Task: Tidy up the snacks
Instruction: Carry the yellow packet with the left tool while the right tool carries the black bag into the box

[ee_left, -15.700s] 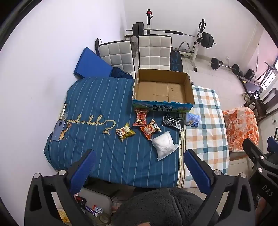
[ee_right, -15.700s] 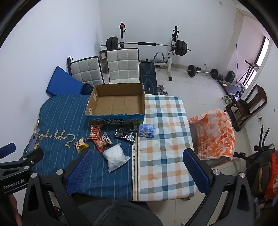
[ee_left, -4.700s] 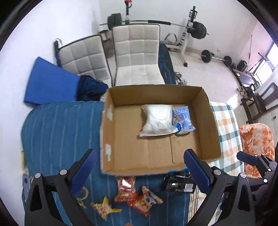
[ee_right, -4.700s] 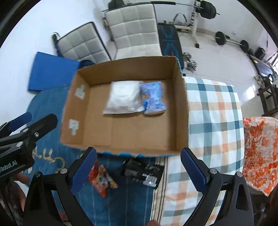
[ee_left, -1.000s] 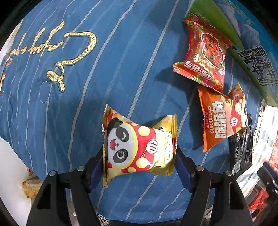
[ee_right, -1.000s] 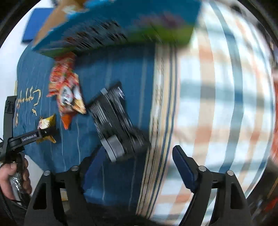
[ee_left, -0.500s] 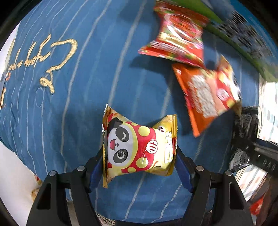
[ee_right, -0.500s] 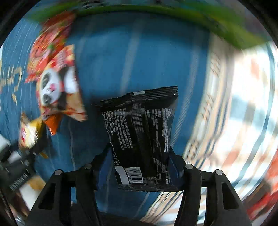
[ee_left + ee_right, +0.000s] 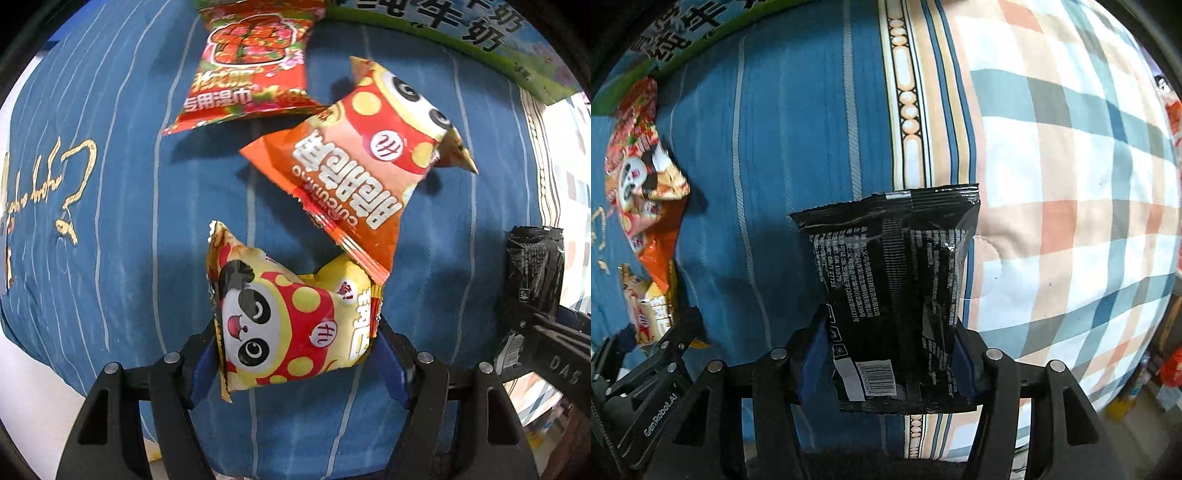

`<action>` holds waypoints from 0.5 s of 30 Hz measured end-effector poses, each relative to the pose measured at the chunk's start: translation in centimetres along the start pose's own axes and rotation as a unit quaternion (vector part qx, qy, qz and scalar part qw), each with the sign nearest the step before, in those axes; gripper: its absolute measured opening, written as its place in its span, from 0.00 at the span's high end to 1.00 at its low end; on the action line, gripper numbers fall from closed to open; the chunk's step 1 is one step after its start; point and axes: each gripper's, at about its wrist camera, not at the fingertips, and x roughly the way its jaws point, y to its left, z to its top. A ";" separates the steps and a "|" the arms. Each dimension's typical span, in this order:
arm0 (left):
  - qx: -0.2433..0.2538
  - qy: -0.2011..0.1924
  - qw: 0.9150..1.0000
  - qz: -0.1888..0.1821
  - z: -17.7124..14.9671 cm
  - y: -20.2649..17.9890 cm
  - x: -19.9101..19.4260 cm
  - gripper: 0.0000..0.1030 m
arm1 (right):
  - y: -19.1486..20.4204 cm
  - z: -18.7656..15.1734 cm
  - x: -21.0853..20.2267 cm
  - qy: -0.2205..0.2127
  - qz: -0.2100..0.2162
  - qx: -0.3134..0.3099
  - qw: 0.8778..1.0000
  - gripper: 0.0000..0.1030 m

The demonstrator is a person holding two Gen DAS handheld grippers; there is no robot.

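Fingers of the left gripper clench a yellow panda snack packet; the right gripper, jaws having just closed, pinches a black snack packet. Only the left wrist view shows the orange packet and red packet fully. Both lie on the blue striped bedcover; the right view adds a checked quilt.
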 end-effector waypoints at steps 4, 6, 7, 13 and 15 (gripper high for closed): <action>0.010 -0.010 1.000 -0.001 0.1 -1.2 -1.5 0.31 | 3.5 -0.9 0.1 -0.009 -0.008 -0.015 1.000 0.51; 0.013 -0.018 1.000 -0.004 -0.4 -1.3 -2.7 0.31 | 4.7 -1.8 -0.1 -0.007 -0.002 -0.022 1.000 0.51; 0.014 -0.023 1.000 -0.008 -0.4 -0.7 -3.9 0.32 | 5.1 -2.3 -0.5 -0.011 0.000 -0.026 1.000 0.51; 0.021 -0.064 0.997 -0.024 -0.2 -0.9 -8.4 0.32 | 8.0 -5.8 -4.5 -0.051 0.017 -0.048 0.997 0.52; 0.022 -0.075 0.997 -0.029 -0.5 -0.5 -10.1 0.32 | 9.2 -7.2 -6.0 -0.067 0.026 -0.054 0.996 0.52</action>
